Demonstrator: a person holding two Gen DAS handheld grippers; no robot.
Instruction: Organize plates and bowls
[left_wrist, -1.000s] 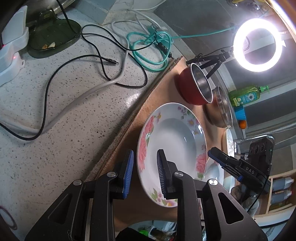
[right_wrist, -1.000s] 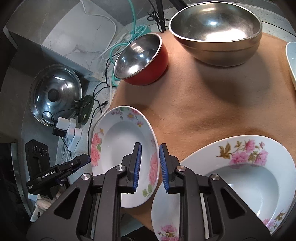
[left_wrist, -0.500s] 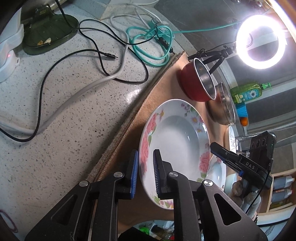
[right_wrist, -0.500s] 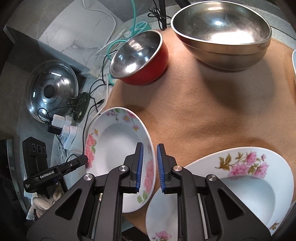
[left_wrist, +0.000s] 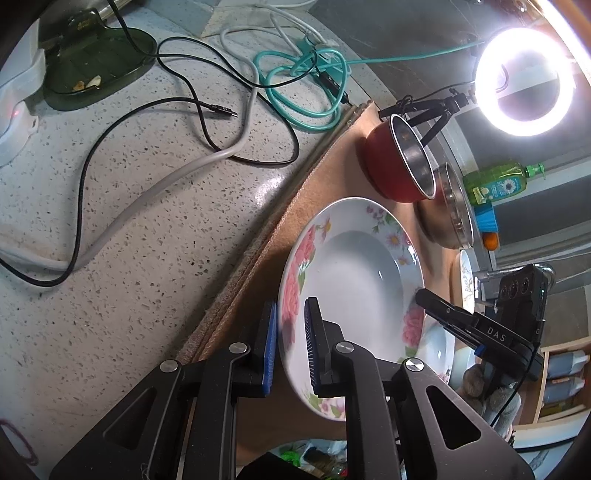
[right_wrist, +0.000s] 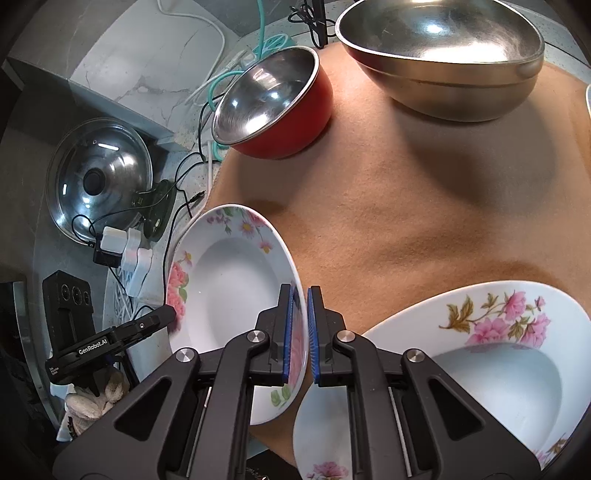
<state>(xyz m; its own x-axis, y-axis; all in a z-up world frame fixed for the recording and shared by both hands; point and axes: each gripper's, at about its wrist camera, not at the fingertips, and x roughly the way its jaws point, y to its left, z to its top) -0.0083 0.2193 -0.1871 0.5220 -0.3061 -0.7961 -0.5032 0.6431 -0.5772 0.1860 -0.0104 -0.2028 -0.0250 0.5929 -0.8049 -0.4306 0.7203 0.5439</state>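
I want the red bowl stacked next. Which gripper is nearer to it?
Hard to tell. The left gripper and right gripper pinch opposite rims of one floral plate, short of the red bowl.

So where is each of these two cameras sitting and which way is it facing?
Left wrist: on the left hand-held gripper, looking down along its fingers at the small flowered plate whose rim it clamps; the other gripper shows.
Right wrist: on the right hand-held gripper, looking down at the same plate's opposite rim.
Shared: that plate, the red bowl, the steel bowl.
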